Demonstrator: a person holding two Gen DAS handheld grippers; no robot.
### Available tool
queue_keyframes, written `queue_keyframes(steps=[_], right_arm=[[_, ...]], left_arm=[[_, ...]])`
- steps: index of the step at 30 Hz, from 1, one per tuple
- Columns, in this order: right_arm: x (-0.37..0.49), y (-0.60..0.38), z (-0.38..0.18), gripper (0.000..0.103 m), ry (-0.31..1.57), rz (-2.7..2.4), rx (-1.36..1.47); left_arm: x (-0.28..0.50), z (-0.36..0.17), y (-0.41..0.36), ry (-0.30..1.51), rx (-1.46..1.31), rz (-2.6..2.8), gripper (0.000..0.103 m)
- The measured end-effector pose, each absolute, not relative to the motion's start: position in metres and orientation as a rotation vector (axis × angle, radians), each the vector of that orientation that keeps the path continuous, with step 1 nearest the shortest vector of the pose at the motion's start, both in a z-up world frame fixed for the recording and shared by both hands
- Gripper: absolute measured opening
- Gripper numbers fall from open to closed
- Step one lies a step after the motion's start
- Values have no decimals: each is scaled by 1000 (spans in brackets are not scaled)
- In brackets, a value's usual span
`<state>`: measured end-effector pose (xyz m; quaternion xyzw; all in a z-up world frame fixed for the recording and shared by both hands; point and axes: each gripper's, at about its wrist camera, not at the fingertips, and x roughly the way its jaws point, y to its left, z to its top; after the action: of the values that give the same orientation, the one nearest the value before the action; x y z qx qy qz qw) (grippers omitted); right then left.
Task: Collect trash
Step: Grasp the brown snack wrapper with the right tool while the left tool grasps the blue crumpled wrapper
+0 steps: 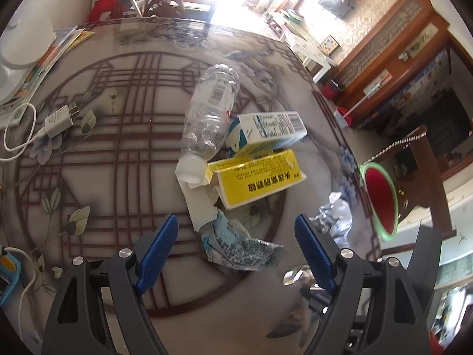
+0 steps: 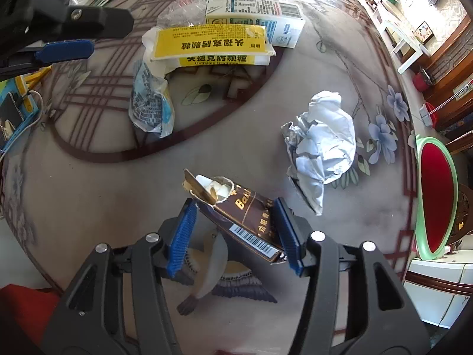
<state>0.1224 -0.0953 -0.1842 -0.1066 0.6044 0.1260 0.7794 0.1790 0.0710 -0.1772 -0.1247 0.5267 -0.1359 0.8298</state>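
The right gripper (image 2: pixel 236 230) pinches a brown cigarette pack (image 2: pixel 248 222), near the crumpled paper (image 2: pixel 322 148). The left gripper (image 1: pixel 236 248) is spread above a torn wrapper (image 1: pixel 236 242), just beside the yellow medicine box (image 1: pixel 257 177).

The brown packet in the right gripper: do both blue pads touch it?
Touching. In the right wrist view the brown packet sits between the pads of the right gripper, with both pressed against its sides and no gap.

Blown-out window glare, fisheye-warped edges
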Motion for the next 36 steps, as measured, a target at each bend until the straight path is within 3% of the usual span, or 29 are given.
queue_keyframes(steps=[1, 3, 5, 11, 18, 20, 27, 36], right_arm=[[122, -96, -182, 51, 1306, 280, -217], [121, -100, -177, 25, 1306, 295, -158], [120, -110, -174, 17, 1307, 292, -61], [108, -143, -168, 17, 1315, 260, 200], [101, -161, -158, 18, 1280, 206, 263], [103, -166, -158, 18, 1276, 194, 276], [104, -166, -147, 18, 1249, 201, 278], [107, -168, -124, 18, 1158, 180, 294]], left_arm=[[177, -180, 68, 1125, -234, -305, 77], [172, -185, 62, 1139, -184, -333, 77], [169, -191, 58, 1154, -143, -359, 77], [166, -209, 44, 1195, -2, -436, 77], [176, -225, 26, 1240, 44, -445, 80], [179, -229, 25, 1247, 15, -435, 78], [176, -224, 20, 1226, -49, -429, 50], [172, -180, 36, 1143, -199, -419, 41]])
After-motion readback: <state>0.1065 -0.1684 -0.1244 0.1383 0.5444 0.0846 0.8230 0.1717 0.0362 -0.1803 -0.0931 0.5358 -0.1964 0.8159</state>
